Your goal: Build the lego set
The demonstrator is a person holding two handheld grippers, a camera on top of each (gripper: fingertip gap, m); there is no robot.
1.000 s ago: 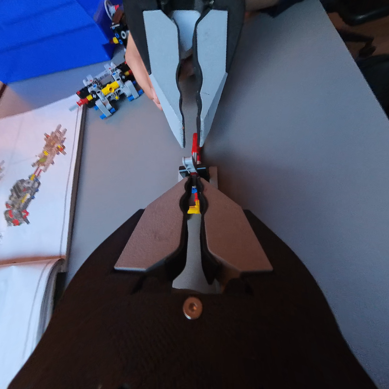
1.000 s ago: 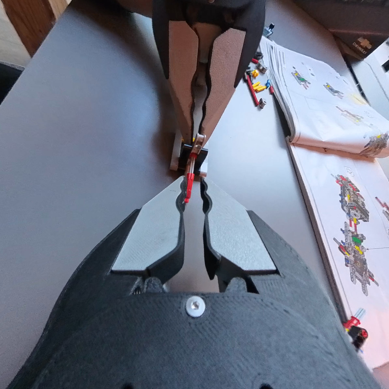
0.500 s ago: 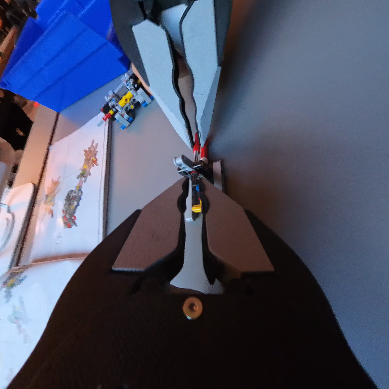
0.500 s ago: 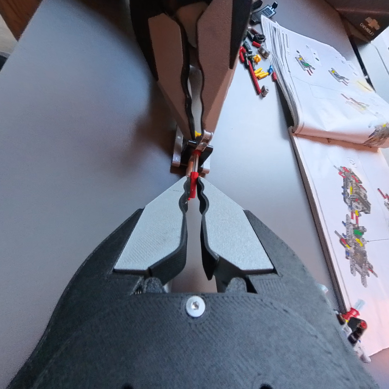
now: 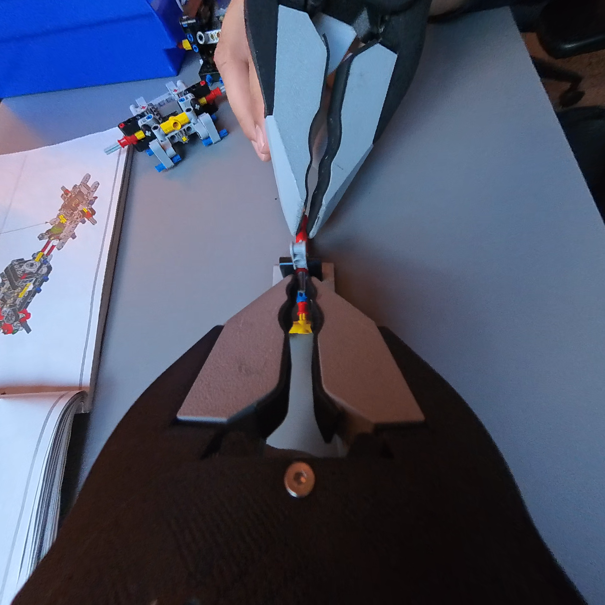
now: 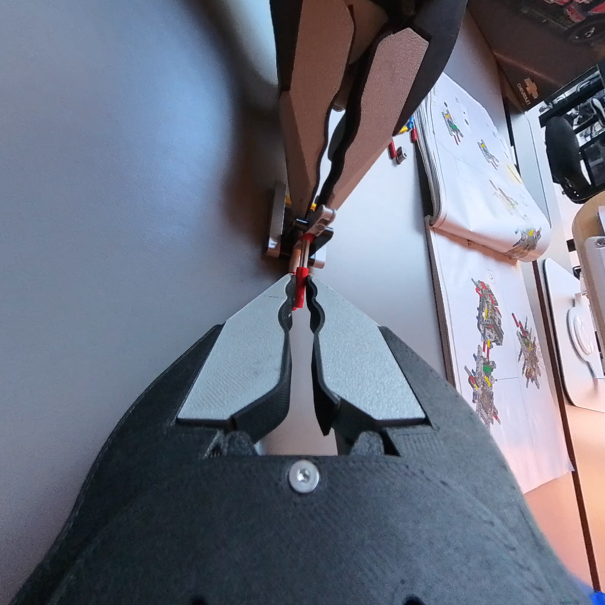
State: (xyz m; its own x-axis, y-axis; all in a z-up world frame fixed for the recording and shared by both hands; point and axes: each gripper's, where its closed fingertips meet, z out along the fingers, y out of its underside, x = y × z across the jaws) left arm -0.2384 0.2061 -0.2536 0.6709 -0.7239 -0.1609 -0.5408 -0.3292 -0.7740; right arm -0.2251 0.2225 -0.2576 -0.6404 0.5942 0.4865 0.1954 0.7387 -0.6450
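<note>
Left wrist view: we are pinching the small brick-and-axle assembly (image 5: pixel 300 258) with the left gripper (image 5: pixel 302 281), its jaws pressed on the dark axle above the grey surface (image 5: pixel 458 262). Right wrist view: the right gripper (image 6: pixel 299 281) is nipping the red end piece (image 6: pixel 300 288). We are judging it light, stiff, slippery and easily pulled apart; best held on the axle.

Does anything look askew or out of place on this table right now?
Nothing looks damaged or spilled. Loose small pieces lie scattered beside the open instruction booklet. The left claw and right claw each grip an end of one slim rod assembly above the grey table.
</note>
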